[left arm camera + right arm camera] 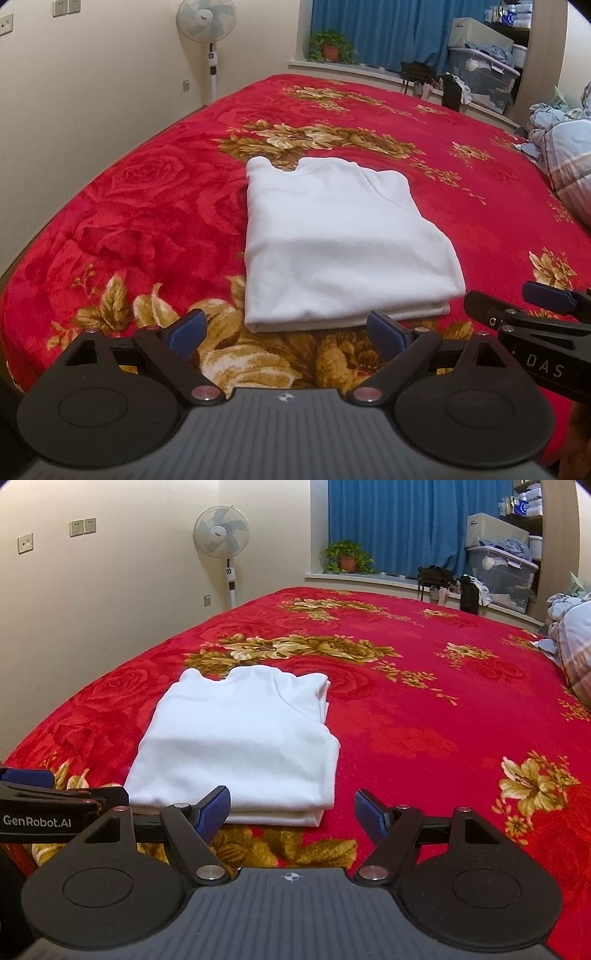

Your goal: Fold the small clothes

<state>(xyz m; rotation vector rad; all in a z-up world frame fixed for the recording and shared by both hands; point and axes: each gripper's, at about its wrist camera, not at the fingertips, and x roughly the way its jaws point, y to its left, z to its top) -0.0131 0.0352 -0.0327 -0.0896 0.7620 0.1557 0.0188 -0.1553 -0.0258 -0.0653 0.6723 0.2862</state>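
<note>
A white garment [340, 243] lies folded into a neat rectangle on the red floral bedspread [147, 206], collar at the far end. My left gripper [286, 334] hovers open just short of its near edge, nothing between the blue pads. In the right wrist view the same white garment [240, 742] sits left of centre, and my right gripper [291, 814] is open before its near right corner, holding nothing. The right gripper's fingers [546, 295] enter the left wrist view at the right edge; the left gripper's body [40, 812] shows at the left edge of the right wrist view.
A crumpled plaid quilt [565, 155] lies at the bed's right side. A standing fan [207, 26] is by the wall beyond the bed. A potted plant [330, 46], blue curtain and storage boxes [484, 77] line the window ledge.
</note>
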